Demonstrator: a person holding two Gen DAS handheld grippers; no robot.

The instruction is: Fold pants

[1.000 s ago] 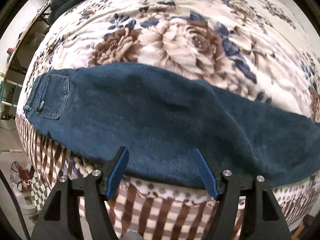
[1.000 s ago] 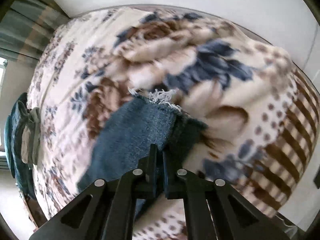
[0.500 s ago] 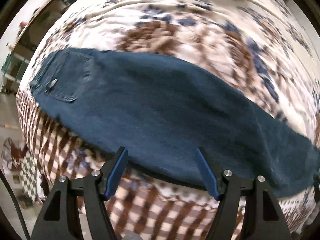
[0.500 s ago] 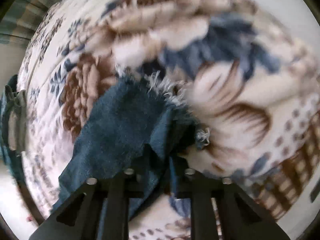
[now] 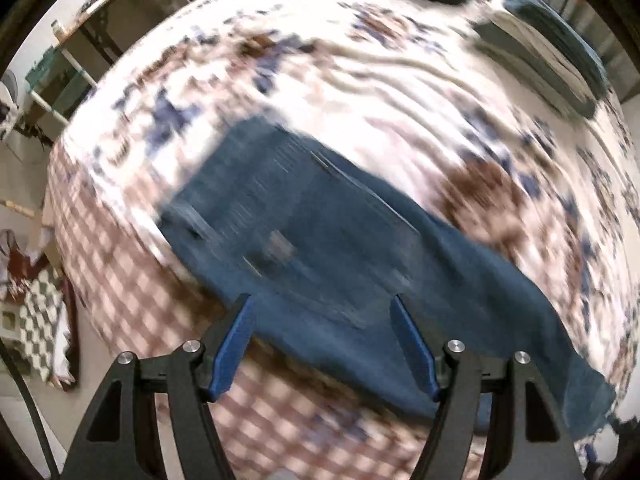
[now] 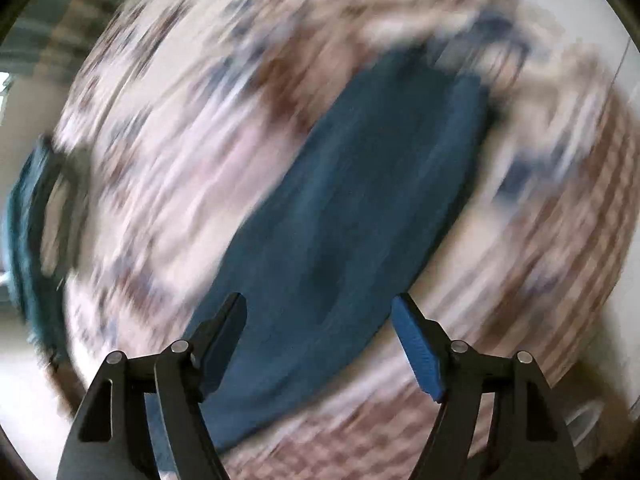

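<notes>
Dark blue jeans (image 5: 340, 248) lie flat along the near side of a bed with a floral blanket (image 5: 400, 92). In the left wrist view the waist end with its back pocket is at centre left and the leg runs off to the lower right. My left gripper (image 5: 322, 308) hangs open above the jeans' near edge, with nothing between its blue pads. In the right wrist view, which is blurred, the leg of the jeans (image 6: 360, 200) stretches up to the hem at the upper right. My right gripper (image 6: 320, 308) hovers over the leg, its jaws opening, holding nothing.
A folded dark teal and white pile (image 5: 552, 52) lies at the far side of the bed, also seen at the left as the teal pile (image 6: 28, 220). Beside the bed's checked edge (image 5: 120, 272) are a shelf and clutter on the floor (image 5: 36, 304).
My right gripper let go of the jeans' frayed hem, opened wide and drew back along the leg. My left gripper moved toward the waist end, still open; the pocket now sits near the centre.
</notes>
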